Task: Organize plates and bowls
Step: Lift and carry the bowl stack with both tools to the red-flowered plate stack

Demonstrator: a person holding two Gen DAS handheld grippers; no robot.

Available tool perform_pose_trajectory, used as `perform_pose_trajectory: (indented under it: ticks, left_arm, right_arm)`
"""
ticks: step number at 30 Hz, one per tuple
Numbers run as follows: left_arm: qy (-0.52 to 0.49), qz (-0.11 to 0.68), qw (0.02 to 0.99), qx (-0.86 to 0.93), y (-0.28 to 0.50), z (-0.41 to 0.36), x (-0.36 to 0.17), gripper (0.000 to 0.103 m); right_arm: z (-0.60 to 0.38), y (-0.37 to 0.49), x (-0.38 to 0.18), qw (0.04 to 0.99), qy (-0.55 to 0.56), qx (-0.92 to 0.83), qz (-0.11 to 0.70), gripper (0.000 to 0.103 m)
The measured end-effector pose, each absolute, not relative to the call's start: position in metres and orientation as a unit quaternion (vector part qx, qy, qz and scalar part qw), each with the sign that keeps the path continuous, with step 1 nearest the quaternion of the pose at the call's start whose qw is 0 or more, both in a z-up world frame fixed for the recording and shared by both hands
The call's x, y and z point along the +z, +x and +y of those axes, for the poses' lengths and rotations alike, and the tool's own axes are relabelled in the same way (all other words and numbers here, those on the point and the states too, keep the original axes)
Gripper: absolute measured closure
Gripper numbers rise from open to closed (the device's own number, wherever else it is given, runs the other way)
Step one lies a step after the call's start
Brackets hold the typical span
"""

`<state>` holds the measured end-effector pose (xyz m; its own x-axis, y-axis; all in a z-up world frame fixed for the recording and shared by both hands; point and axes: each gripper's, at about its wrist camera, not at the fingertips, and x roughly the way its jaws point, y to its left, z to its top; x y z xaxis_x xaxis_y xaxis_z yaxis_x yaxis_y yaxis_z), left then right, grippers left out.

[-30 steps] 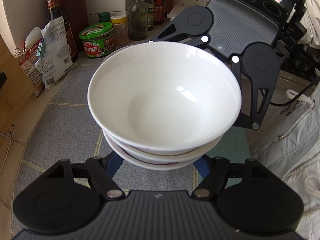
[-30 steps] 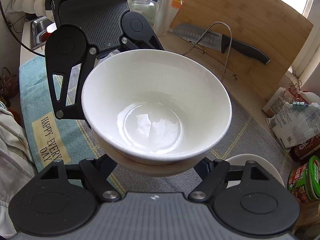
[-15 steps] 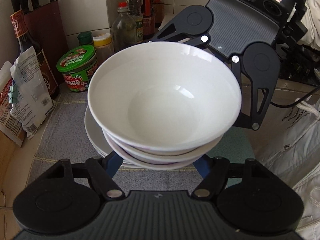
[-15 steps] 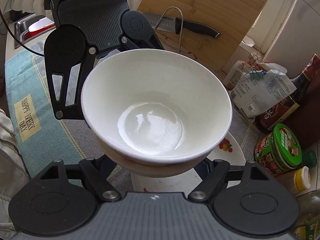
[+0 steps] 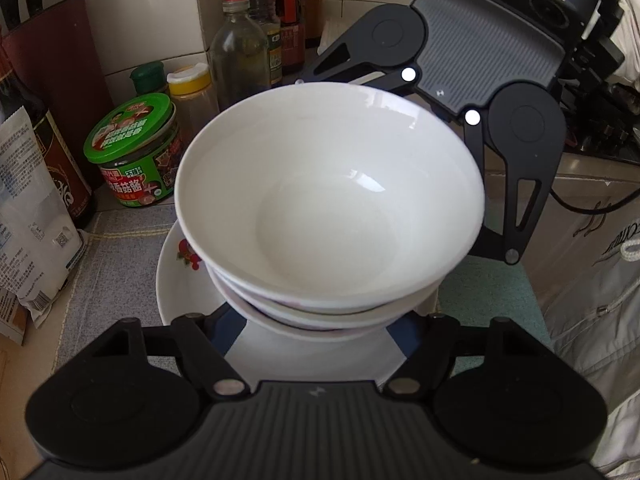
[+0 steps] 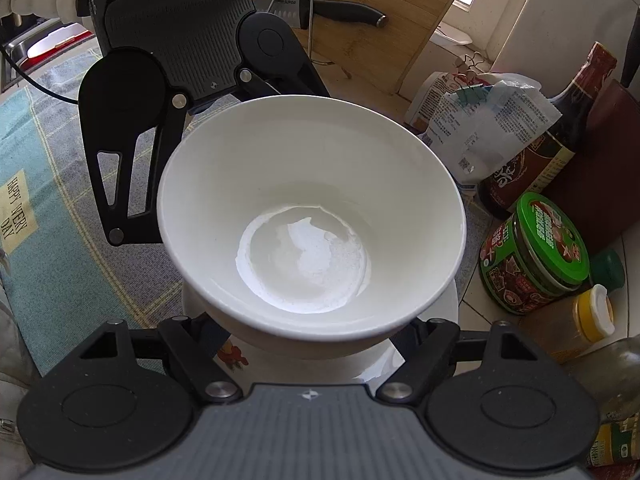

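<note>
Mid-carry: L gripper (image 5: pixel 318 322) & R gripper (image 6: pixel 308 330) each clamped on nested stack of glossy white ceramic bowls (image 5: pixel 328 200), frame centre, above flower-print white plate (image 5: pixel 180 280) lower left; next, prob. lower gently, centred, then release.

The stack of bowls (image 5: pixel 328 200) hides most of the plate (image 5: pixel 176 280) under it and the fingertips of each hand-held gripper. Behind the stack, bottle tops are cut off by the top edge
</note>
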<state>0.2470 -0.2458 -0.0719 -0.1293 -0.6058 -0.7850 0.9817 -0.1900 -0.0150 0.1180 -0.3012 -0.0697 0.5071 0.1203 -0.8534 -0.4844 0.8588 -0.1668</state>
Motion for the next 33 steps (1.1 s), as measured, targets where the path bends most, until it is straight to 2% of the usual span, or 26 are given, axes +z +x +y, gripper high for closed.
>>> perform_pose_trajectory:
  ticks: [33]
  left_arm:
    - [0.308, 0.306, 0.569, -0.698, 0.265, -0.26, -0.094, 0.028]
  right_arm:
    - [-0.319, 0.137, -0.084, 0.836, -0.182, 0.179, 0.486, 0.017]
